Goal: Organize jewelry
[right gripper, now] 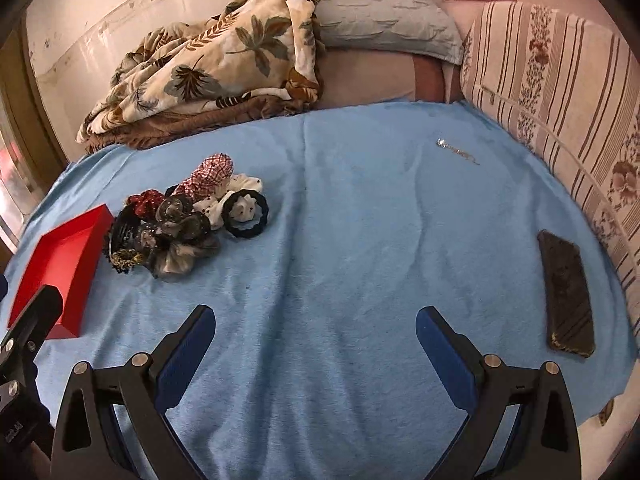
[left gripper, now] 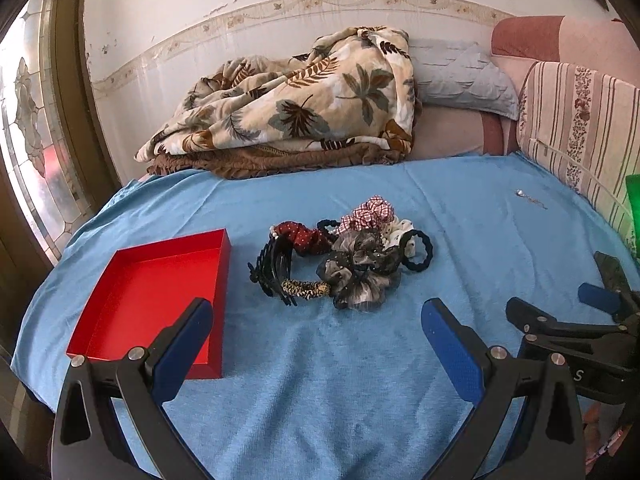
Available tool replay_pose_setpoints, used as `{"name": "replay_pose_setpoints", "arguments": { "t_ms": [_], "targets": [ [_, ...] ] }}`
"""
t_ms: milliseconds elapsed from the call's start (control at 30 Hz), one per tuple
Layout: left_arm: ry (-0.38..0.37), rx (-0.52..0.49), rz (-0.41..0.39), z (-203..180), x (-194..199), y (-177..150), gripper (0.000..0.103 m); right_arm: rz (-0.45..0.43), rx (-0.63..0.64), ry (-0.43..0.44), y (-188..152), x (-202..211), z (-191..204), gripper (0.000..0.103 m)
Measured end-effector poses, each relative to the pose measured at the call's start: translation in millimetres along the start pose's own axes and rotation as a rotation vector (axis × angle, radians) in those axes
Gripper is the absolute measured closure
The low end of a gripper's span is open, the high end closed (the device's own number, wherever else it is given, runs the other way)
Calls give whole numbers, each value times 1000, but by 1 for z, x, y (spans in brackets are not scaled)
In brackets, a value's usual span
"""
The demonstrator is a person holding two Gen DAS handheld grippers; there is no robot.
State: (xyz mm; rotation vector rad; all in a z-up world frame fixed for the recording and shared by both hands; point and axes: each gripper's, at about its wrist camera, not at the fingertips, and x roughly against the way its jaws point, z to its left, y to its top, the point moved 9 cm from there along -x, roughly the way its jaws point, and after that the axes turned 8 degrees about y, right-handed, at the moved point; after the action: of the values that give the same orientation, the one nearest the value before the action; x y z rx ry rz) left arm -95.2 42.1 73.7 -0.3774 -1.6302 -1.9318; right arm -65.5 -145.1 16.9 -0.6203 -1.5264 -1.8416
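Observation:
A pile of hair accessories lies on the blue cloth: scrunchies, a black claw clip and a black hair tie. It also shows in the right wrist view. An empty red box sits to its left, also seen in the right wrist view. A small silver chain lies far right, and shows in the right wrist view. My left gripper is open and empty, short of the pile. My right gripper is open and empty over bare cloth.
A leaf-patterned blanket and a grey pillow lie at the back. A striped cushion lines the right side. A dark phone lies near the right edge. A door with patterned glass is on the left.

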Motion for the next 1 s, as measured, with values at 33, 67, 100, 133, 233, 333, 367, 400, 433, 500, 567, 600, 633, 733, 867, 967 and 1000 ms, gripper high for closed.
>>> {"name": "replay_pose_setpoints", "arguments": {
  "t_ms": [33,67,100,133,233,333,367,400,433,500,567,600,633,733,867,967,1000],
  "targets": [
    [3,1,1,0,-1,0,0,-3,9,-11,0,0,0,1],
    [9,1,1,2,-2,0,0,-6,18,-23,1,0,0,1],
    [15,1,1,3,-4,-1,0,-10,25,-32,2,0,0,1],
    [20,-1,0,4,-5,-1,0,-13,28,-36,3,0,1,1],
    [50,-10,6,11,-13,-1,0,-19,33,-44,4,-1,1,1],
    [53,2,19,25,-20,0,0,-19,39,-48,4,-3,3,1],
    [60,8,19,31,-22,2,0,-23,41,-44,5,-3,4,1],
    [68,14,17,39,-24,4,0,-30,47,-44,6,-3,6,1],
    [74,17,14,44,-25,6,0,-51,62,-52,9,-1,7,1],
    [95,26,11,60,-29,10,0,-101,104,-74,18,5,11,1],
    [100,53,22,78,-33,11,0,-133,153,-85,28,10,16,0],
    [94,75,38,87,-37,10,0,-141,185,-89,35,10,21,0],
    [88,89,50,92,-40,9,0,-137,206,-77,39,10,25,0],
    [58,138,94,107,-52,6,0,-91,237,1,53,-3,41,0],
    [42,165,125,117,-65,5,0,-27,228,58,70,-38,53,0],
    [0,166,149,115,-75,10,0,-26,207,128,79,-59,61,3],
    [-25,166,156,111,-77,12,0,-28,204,138,81,-64,63,4]
  ]
}}
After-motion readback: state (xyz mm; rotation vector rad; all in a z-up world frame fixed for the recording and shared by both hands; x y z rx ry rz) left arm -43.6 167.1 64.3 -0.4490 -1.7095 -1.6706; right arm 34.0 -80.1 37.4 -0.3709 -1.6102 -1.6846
